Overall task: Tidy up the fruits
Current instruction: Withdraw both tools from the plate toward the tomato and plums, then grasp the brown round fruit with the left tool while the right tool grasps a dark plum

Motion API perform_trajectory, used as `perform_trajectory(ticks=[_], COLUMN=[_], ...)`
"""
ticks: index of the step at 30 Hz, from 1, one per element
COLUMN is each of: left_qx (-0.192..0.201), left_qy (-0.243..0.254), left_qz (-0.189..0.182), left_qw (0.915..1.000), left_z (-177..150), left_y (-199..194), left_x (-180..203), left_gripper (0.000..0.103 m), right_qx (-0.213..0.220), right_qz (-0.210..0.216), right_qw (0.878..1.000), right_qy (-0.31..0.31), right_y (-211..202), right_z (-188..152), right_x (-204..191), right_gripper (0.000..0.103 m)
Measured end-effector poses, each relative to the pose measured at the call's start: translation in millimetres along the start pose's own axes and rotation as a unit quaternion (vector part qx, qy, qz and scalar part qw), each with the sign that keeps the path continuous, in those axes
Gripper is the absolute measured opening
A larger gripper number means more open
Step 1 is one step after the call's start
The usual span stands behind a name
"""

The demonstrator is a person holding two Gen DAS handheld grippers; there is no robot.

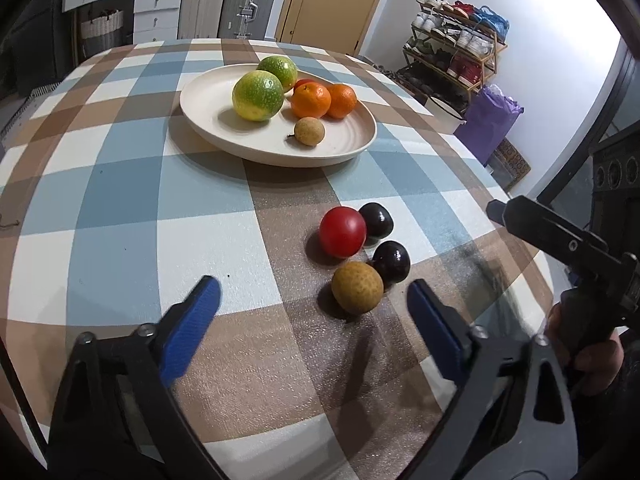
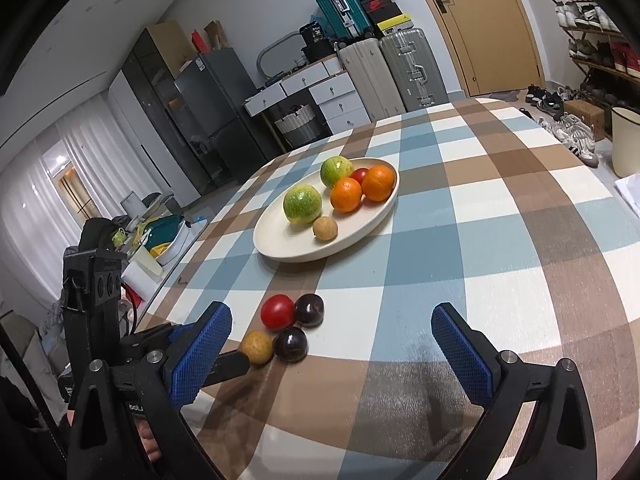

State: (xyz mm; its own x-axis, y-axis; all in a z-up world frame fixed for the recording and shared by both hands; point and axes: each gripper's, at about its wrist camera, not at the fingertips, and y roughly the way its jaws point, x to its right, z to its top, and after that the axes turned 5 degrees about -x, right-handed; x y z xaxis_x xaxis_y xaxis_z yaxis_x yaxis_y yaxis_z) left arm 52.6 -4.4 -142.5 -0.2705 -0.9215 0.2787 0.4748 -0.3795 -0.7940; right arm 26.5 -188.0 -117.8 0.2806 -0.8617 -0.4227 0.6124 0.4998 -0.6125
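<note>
A cream plate [image 1: 200, 100] [image 2: 272, 248] holds two green citrus fruits [image 1: 258, 95], two oranges [image 1: 311, 100], a red fruit behind them and a small tan fruit [image 1: 309, 131]. On the checked cloth nearer me lie a red fruit [image 1: 342, 232] [image 2: 277, 311], two dark plums [image 1: 376, 221] [image 1: 391, 261] and a tan round fruit [image 1: 357, 287] [image 2: 257, 347]. My left gripper [image 1: 312, 285] is open, and the tan fruit sits just inside its right fingertip, untouched. My right gripper [image 2: 332, 312] is open and empty, with the cluster near its left fingertip.
The checked table [image 1: 120, 200] drops off at its right edge, where a hand [image 1: 592, 360] holds the other gripper's handle. Beyond it stand a shoe rack [image 1: 456, 40], a purple bag [image 1: 488, 120], suitcases [image 2: 412, 64] and white drawers [image 2: 336, 96].
</note>
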Motion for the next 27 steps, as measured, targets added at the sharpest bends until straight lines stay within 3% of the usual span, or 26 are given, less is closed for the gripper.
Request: perform_trajectory(ticks=[4,11,19,27], left_qx=[-0.002,-0.012,-0.001,0.026], left_qy=[0.003,0.028,0.024,0.027], left_qz=[-0.024,-0.062,-0.055,-0.046], left_qw=[0.9997,0.9976,0.9982,0.9982], left_z=[0.4,-2.3,-2.7,-0.9], left_y=[-0.1,3.0,-2.8,-33.3], left_x=[0.4,9.5,7.1,3.8], left_gripper=[0.067,0.025,0.025,0.025], right_qx=[0.0,-0.001,-0.006,-0.025], right_qz=[0.001,-0.001,-0.002,0.008], right_qw=[1.0,1.0,1.0,1.0], right_qy=[0.0,0.0,-0.005,-0.017], right_y=[0.2,-0.5,-2.7,3.8], right_z=[-0.1,-1.5,-6.4,-6.2], right_x=[0.2,0.8,0.8,-5.4], right_gripper=[0.102,0.102,0.102,0.102])
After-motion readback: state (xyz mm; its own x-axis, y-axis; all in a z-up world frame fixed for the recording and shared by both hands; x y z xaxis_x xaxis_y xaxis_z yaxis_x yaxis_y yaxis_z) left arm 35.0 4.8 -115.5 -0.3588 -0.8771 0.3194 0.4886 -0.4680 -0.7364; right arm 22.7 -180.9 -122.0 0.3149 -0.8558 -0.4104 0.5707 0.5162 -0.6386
